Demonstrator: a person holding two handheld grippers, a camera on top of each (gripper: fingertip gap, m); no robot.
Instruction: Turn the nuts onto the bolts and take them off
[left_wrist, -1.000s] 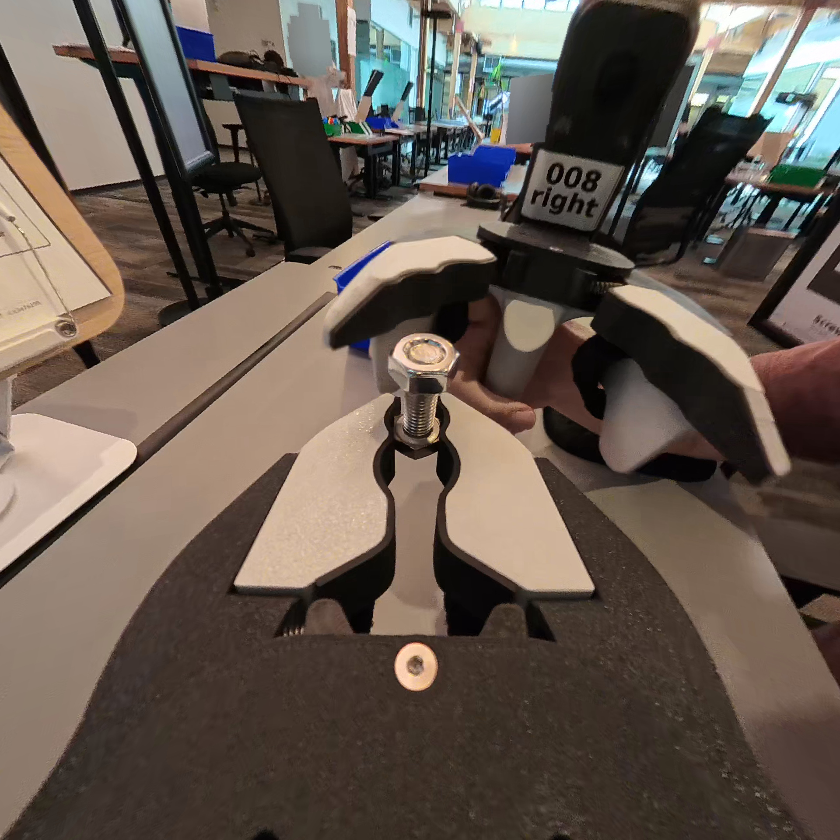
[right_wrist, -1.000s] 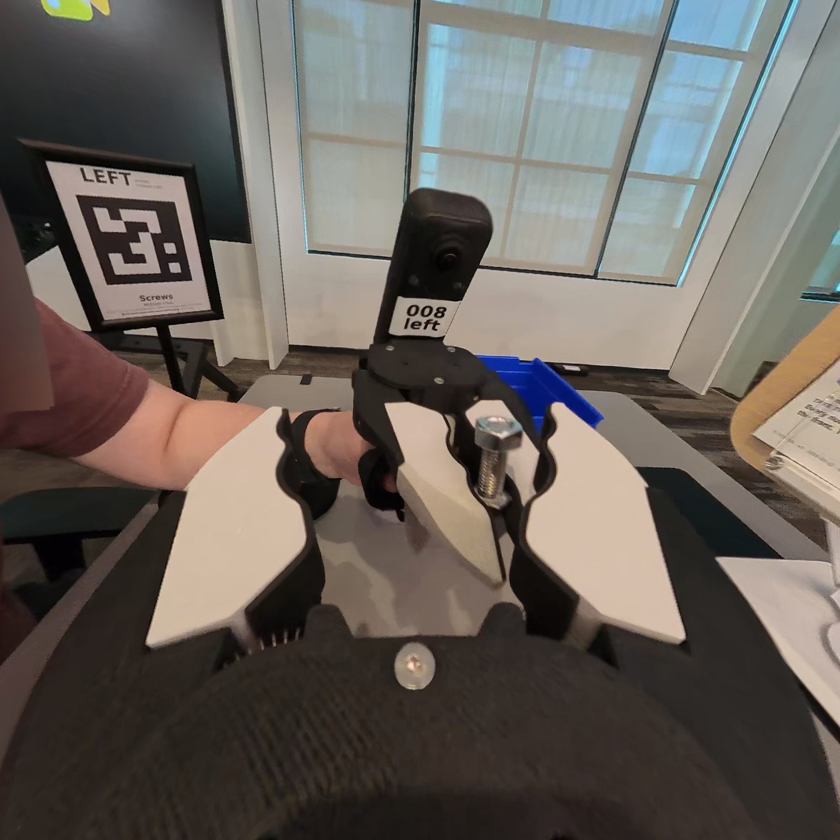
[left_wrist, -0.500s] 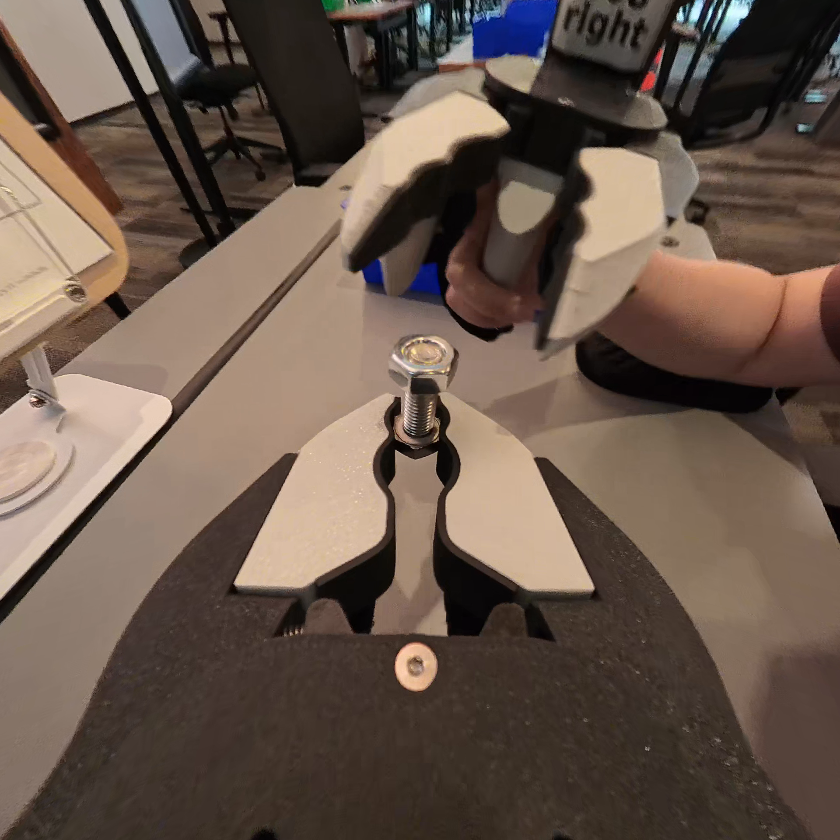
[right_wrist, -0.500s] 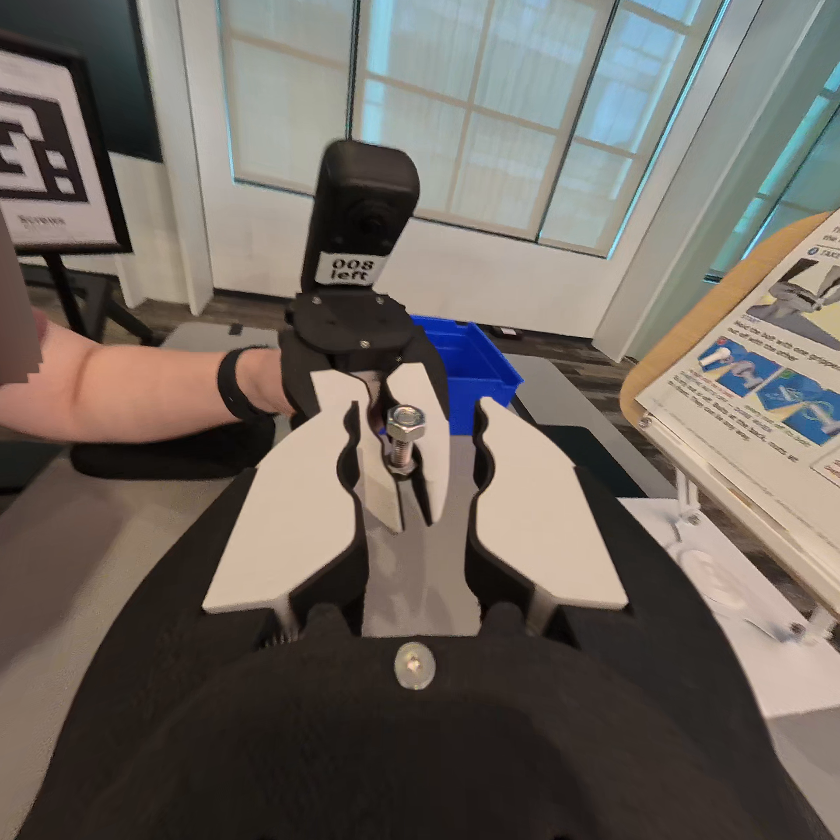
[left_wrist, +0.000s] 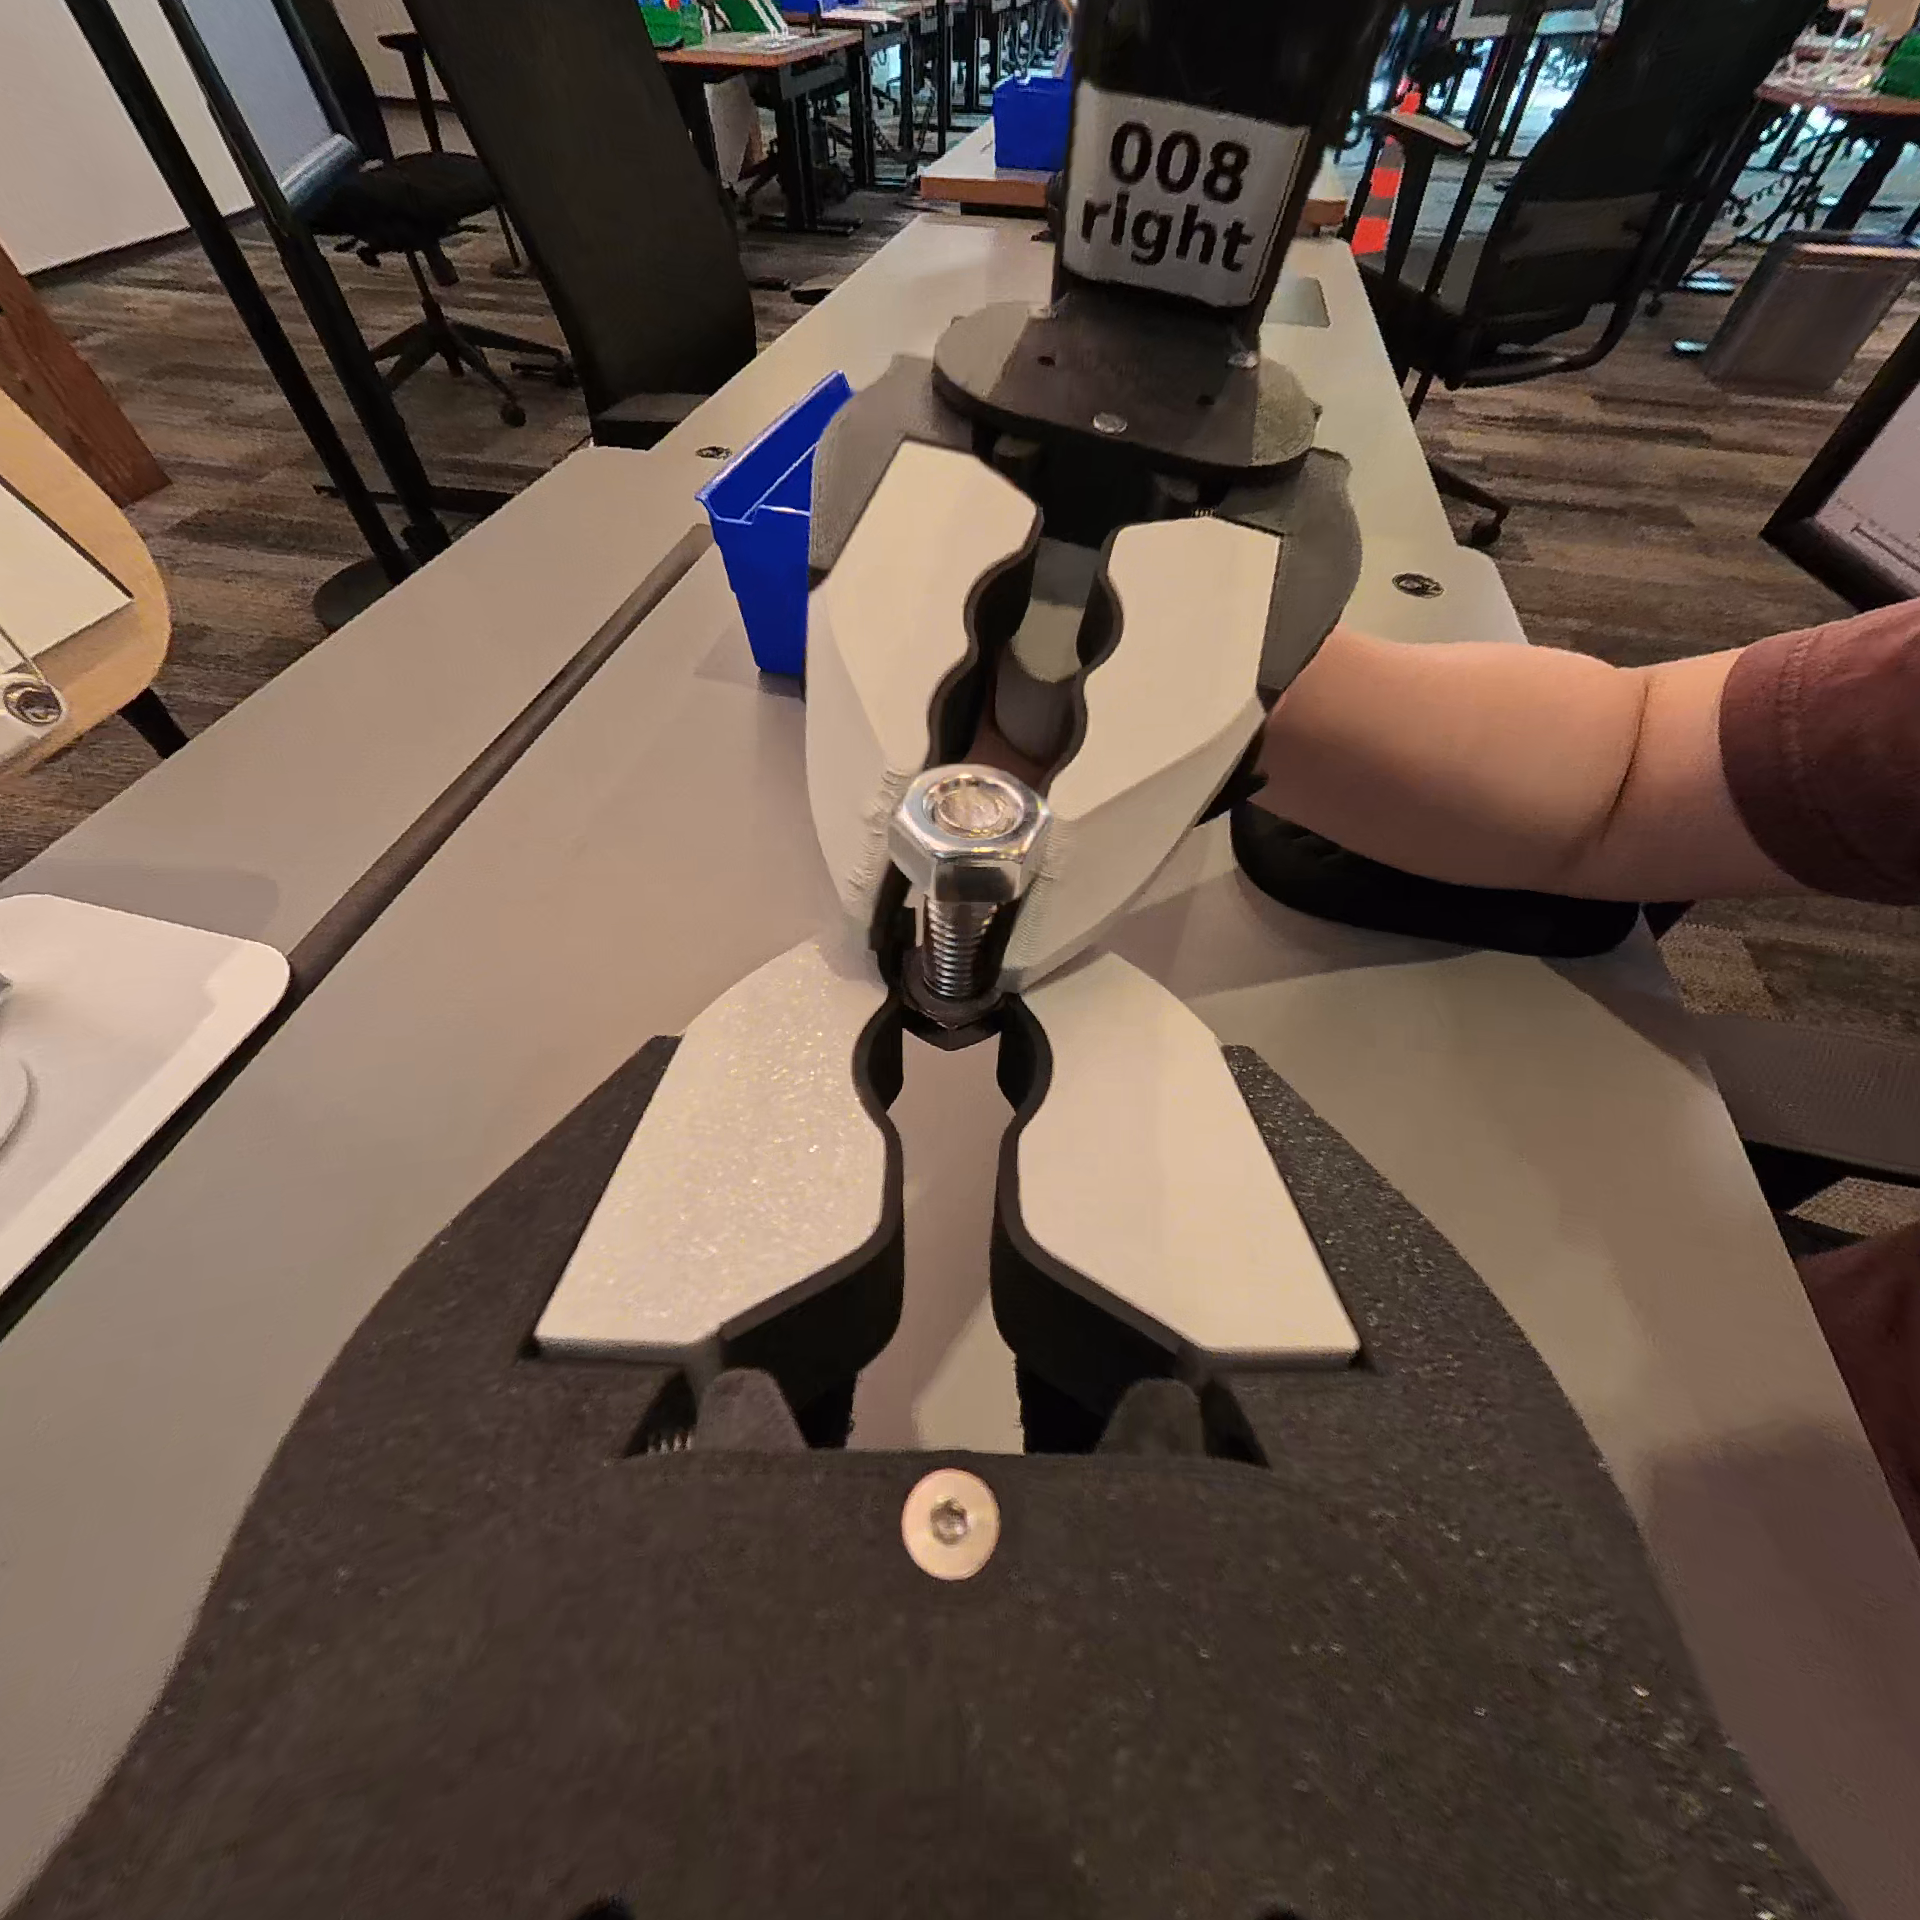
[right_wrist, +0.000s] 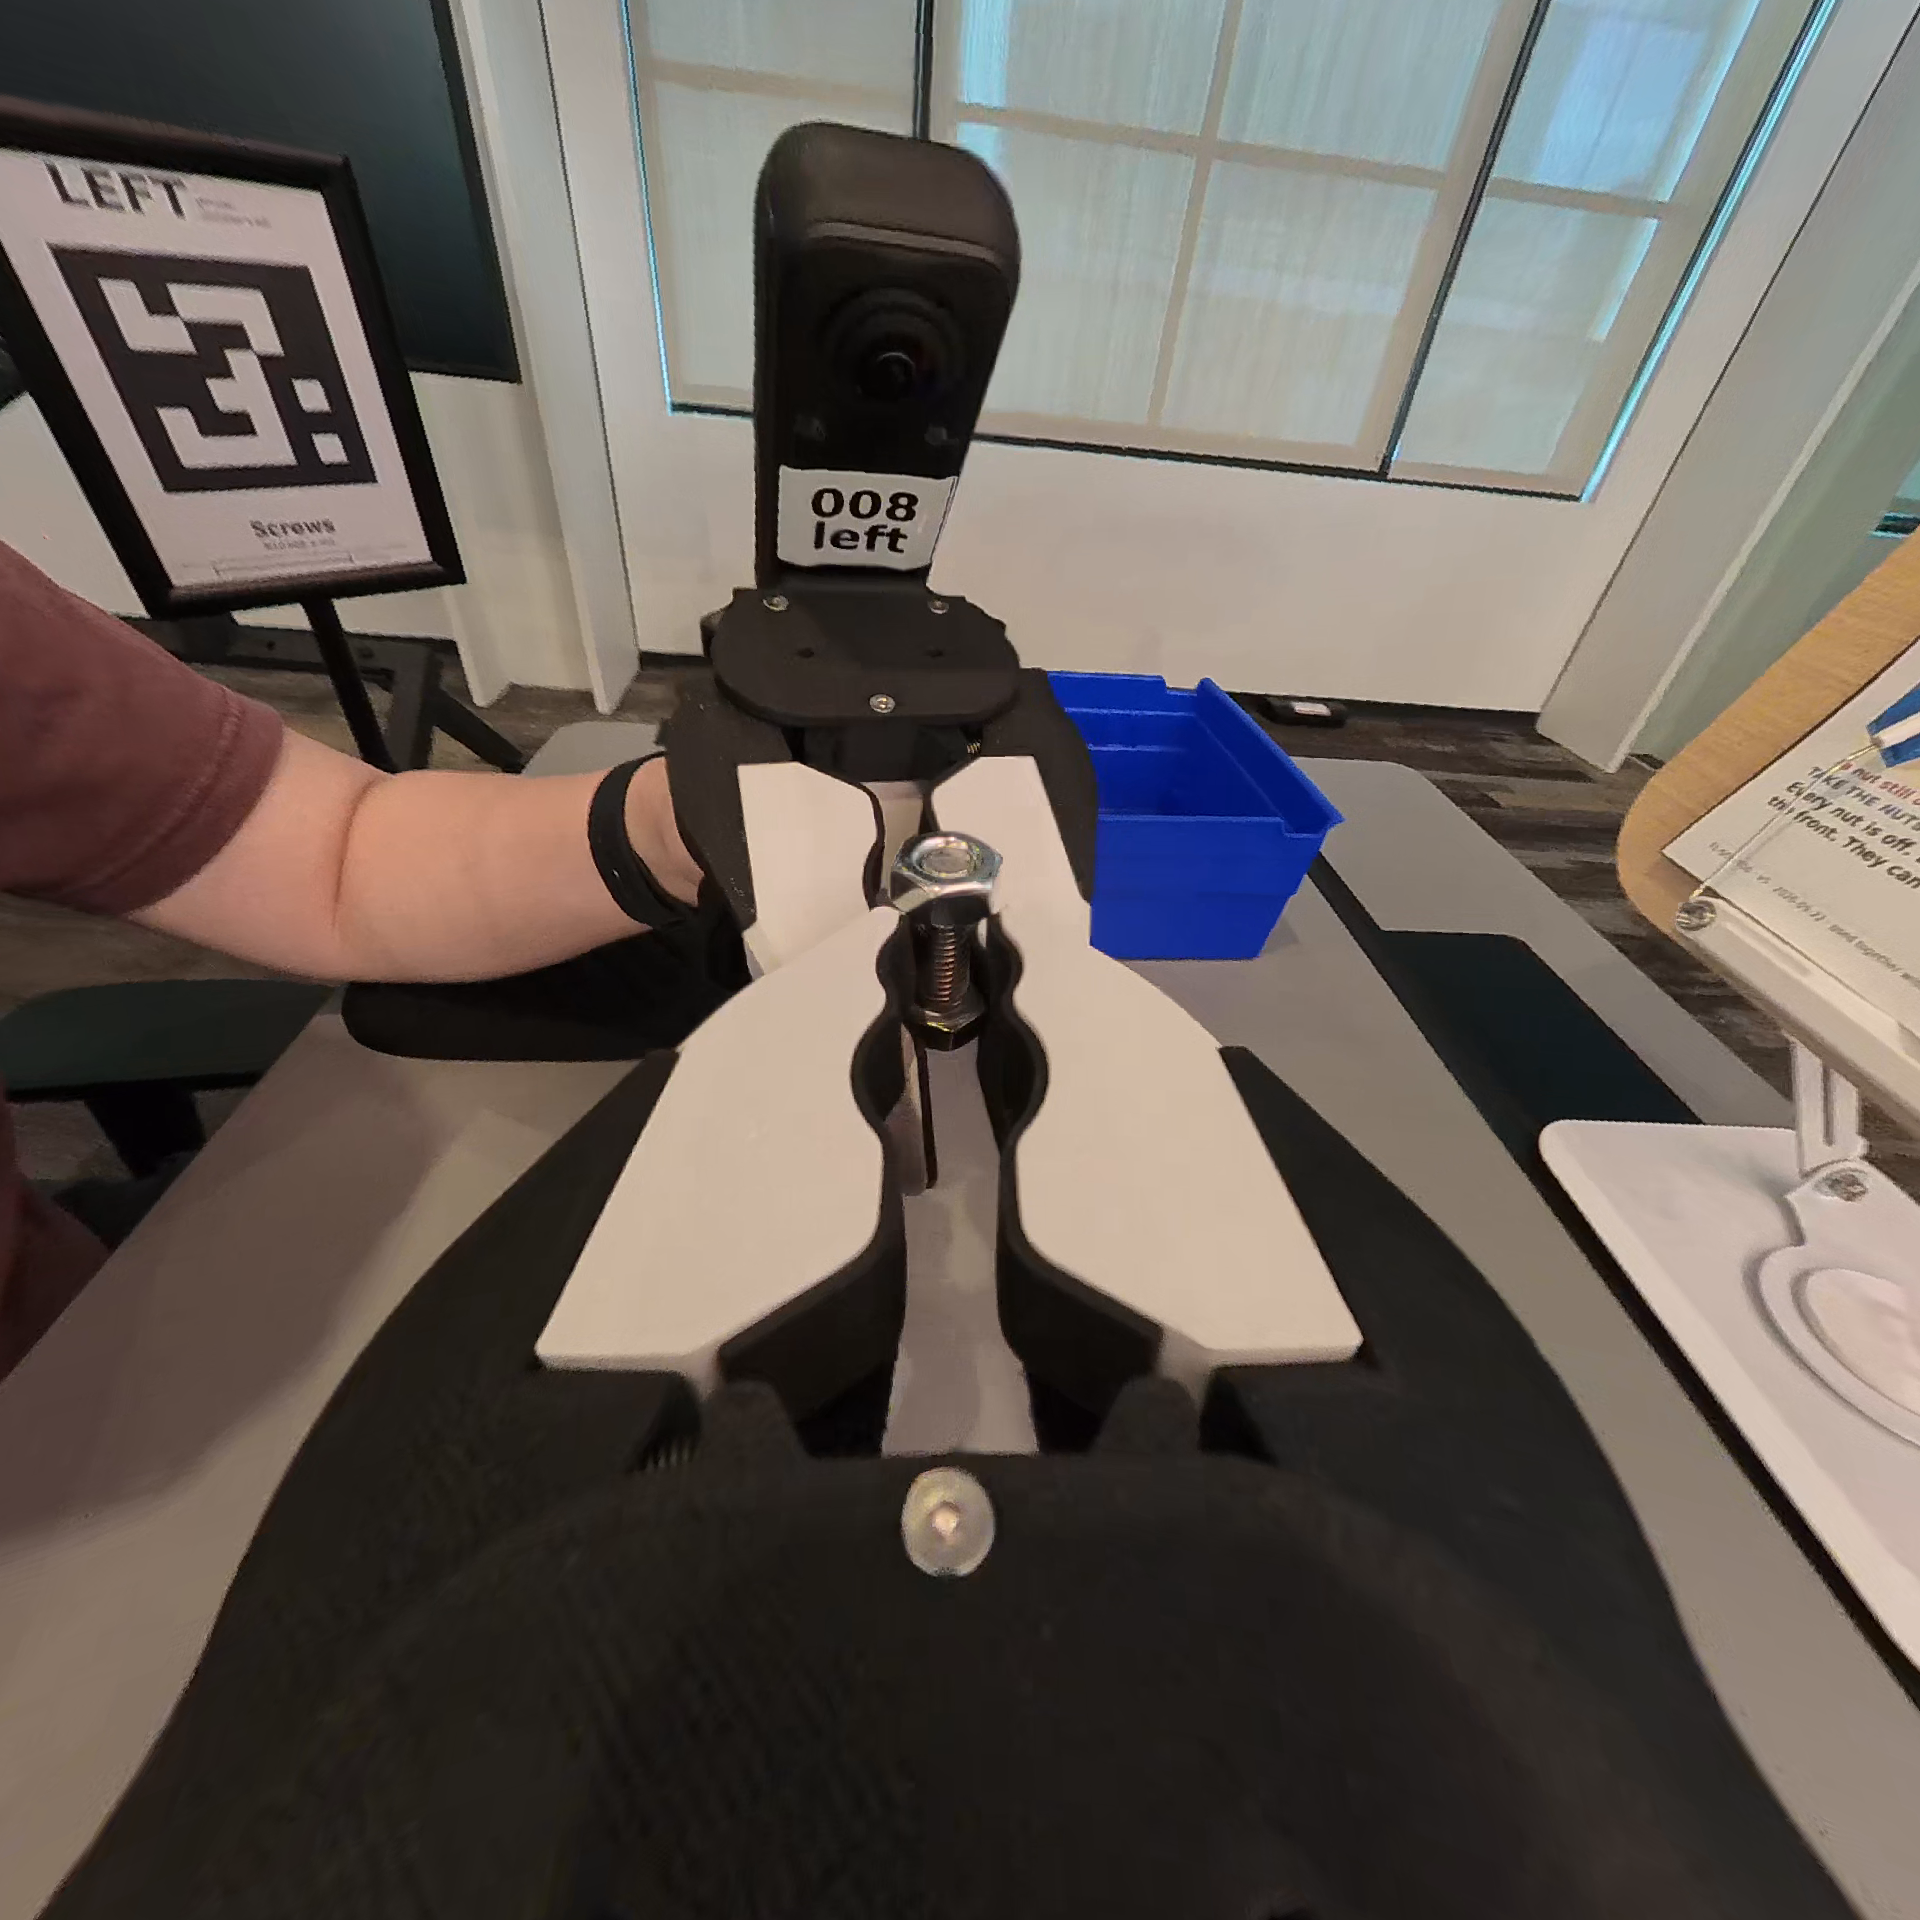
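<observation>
A silver hex bolt (left_wrist: 970, 844) stands upright, head up, over the grey table (left_wrist: 499, 935). My left gripper (left_wrist: 951, 1010) is shut on the dark nut (left_wrist: 948, 1023) at the lower end of the thread. My right gripper (right_wrist: 940, 940) faces the left one and is shut on the bolt's thread (right_wrist: 940, 966) just under the head (right_wrist: 945, 885); the nut (right_wrist: 940, 1027) shows below its fingertips. In the left wrist view the right gripper (left_wrist: 961, 935) clasps the thread from the far side. In the right wrist view the left gripper's fingers (right_wrist: 795, 883) are partly hidden behind mine.
A blue bin (left_wrist: 774, 566) stands on the table behind the grippers, also in the right wrist view (right_wrist: 1184, 821). An instruction board on a white base (right_wrist: 1714, 1226) is at one side. A black wrist pad (left_wrist: 1434, 909) lies under the person's forearm (left_wrist: 1507, 769). A framed marker sign (right_wrist: 208, 364) and office chairs stand beyond. The left gripper's tips are roughly 4 cm from the right gripper's.
The right gripper, open and held off the bolt before, has come down in line with the left gripper and closed on the bolt's thread. The left gripper has kept its hold.
</observation>
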